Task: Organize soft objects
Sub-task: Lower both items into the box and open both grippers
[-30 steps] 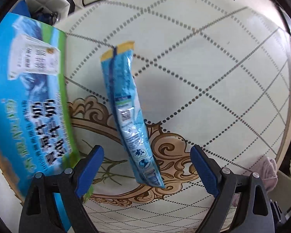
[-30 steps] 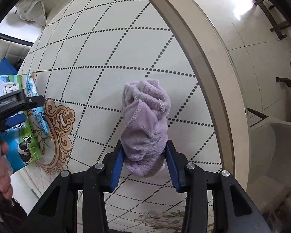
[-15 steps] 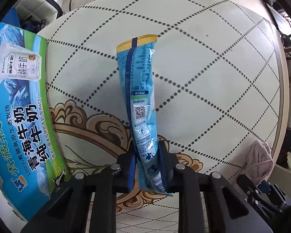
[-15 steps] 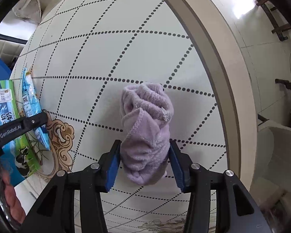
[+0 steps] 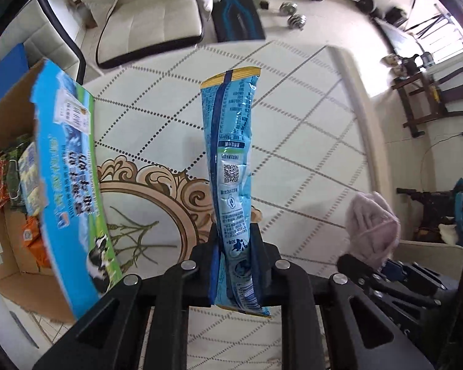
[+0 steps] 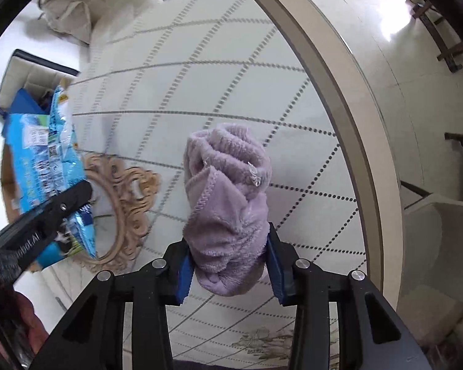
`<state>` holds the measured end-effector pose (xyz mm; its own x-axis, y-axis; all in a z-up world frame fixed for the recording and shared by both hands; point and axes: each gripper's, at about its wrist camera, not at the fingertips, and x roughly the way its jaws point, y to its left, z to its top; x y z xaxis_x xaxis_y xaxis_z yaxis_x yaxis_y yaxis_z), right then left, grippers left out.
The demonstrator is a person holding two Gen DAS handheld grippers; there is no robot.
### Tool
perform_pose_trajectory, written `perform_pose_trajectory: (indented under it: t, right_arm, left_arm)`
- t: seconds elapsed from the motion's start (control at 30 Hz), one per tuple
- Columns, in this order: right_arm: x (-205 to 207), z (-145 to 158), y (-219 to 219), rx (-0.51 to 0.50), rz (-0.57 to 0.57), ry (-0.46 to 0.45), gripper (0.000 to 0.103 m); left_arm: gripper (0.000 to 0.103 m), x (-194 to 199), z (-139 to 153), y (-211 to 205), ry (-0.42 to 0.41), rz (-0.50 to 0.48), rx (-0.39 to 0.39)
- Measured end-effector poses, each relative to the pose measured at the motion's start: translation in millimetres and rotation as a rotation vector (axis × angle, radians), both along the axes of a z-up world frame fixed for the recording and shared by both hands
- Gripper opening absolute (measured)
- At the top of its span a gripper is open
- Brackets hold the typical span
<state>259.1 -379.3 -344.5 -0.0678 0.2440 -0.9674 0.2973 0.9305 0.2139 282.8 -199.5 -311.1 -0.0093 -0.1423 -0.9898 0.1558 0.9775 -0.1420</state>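
Note:
My left gripper [image 5: 235,246] is shut on the lower end of a long blue snack packet [image 5: 231,154] and holds it upright above the round table [image 5: 308,129]. My right gripper [image 6: 228,262] is shut on a rolled purple fluffy cloth [image 6: 228,197] and holds it above the table [image 6: 200,77]. The cloth also shows at the right of the left wrist view [image 5: 372,225]. The packet [image 6: 61,141] and left gripper [image 6: 46,215] show at the left of the right wrist view.
An open cardboard box [image 5: 68,169] with a blue-green printed flap stands at the table's left and holds several snack packs [image 5: 12,178]. Beyond the table are a white sofa [image 5: 151,21], dumbbells [image 5: 293,18] and a dark wooden chair [image 5: 432,92]. The table's beige rim [image 6: 339,86] curves on the right.
My left gripper closed on the blue packet and lifted it off the table. My right gripper raised the purple cloth a little. Both views tilted up.

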Motion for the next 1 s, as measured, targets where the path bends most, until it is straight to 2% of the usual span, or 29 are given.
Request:
perform_pose_trajectory:
  t: [0.13, 0.3, 0.37, 0.5, 0.57, 0.67, 0.73, 0.87, 1.0]
  right_arm:
    - [2, 53, 29, 0.03, 0.059, -0.087, 0.043]
    - [9, 112, 84, 0.09, 0.149, -0.173, 0.043]
    - [13, 133, 117, 0.108, 0.207, -0.2, 0.043]
    - [25, 149, 194, 0.121, 0.288, -0.22, 0.043]
    - [32, 151, 230, 0.12, 0.325, -0.217, 0.043]
    - [42, 138, 279, 0.119, 0.358, -0.191, 0.043]
    - [50, 124, 306, 0.095, 0.367, -0.163, 0.043]
    - [63, 89, 335, 0.066, 0.369, -0.091, 0.043]
    - [77, 52, 356, 0.013, 0.356, -0.037, 0.043]
  left_arm:
    - [0.014, -10, 59, 33, -0.073, 0.018, -0.079]
    - [0.014, -22, 114, 97, -0.15, 0.064, -0.127]
    - [0.014, -19, 127, 128, -0.172, 0.087, -0.124]
    - [0.014, -12, 136, 189, -0.206, 0.143, -0.074]
    - [0.014, -10, 131, 223, -0.204, 0.179, -0.044]
    - [0.015, -11, 116, 277, -0.171, 0.241, -0.003]
    - [0.015, -14, 108, 297, -0.146, 0.265, 0.02]
    - [0.015, -2, 69, 345, -0.074, 0.295, 0.074]
    - [0.015, 13, 33, 372, -0.002, 0.304, 0.107]
